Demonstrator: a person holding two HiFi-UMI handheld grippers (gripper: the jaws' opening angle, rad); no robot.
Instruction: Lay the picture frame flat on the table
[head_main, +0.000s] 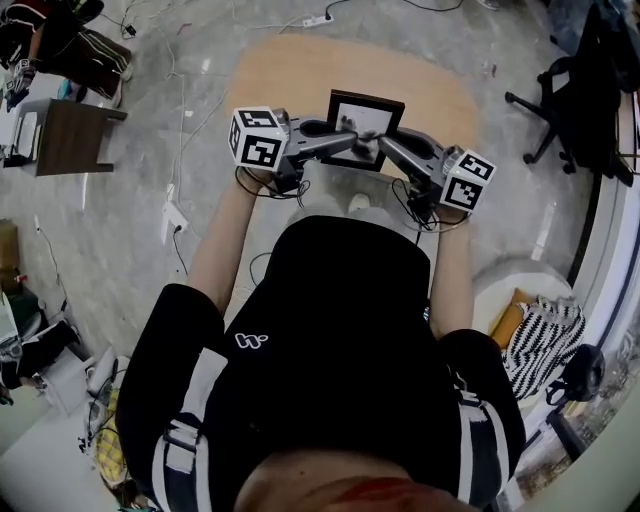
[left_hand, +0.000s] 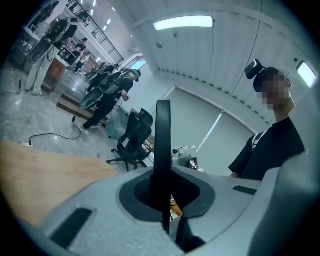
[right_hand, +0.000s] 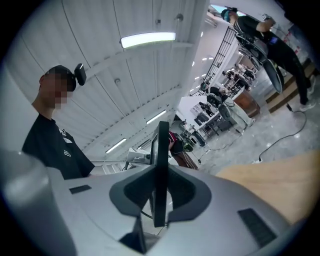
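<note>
Left tongs (head_main: 351, 136) and right tongs (head_main: 379, 150) pinch opposite edges of the picture frame (head_main: 367, 118), open table (head_main: 280, 75) beyond.

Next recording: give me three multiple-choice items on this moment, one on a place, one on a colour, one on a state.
1. Where is the picture frame? A in a box; B over the wooden table; C on a shelf.
2. Its border is: A black; B white; C red.
3. The left hand-held gripper is: A open and empty; B shut on a cloth; C shut on the picture frame.
Answers: B, the head view shows it over the tabletop; A, the dark rim shows in every view; C, the left gripper view shows the frame's edge pinched between the jaws.
</note>
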